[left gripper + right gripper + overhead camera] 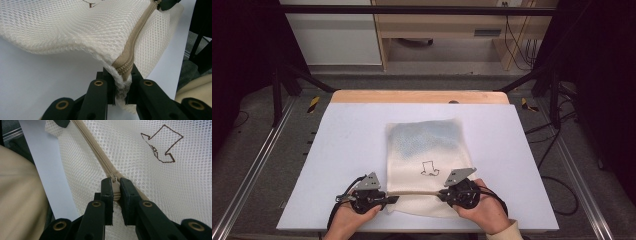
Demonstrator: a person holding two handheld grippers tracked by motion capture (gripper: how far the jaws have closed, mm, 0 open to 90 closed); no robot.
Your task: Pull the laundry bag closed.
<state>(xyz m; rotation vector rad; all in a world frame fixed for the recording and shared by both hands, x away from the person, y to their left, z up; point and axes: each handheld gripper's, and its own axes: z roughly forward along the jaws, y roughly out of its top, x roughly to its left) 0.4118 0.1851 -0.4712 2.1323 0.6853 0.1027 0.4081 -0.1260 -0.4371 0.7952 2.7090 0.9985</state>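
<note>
mesh bag (424, 150) lies flat on the white table (347, 150), at its near edge.
the beige zipper (417, 192) runs along the bag's near side; left gripper (122, 85) is clamped on the zipper's end corner, right gripper (115, 192) is clamped on the zipper pull (115, 188).

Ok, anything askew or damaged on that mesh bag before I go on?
Nothing looks damaged. The cream mesh zip bag lies roughly square on the white table. Its near left corner is lifted and bunched in the left gripper; the right gripper pinches the tan zipper.
</note>
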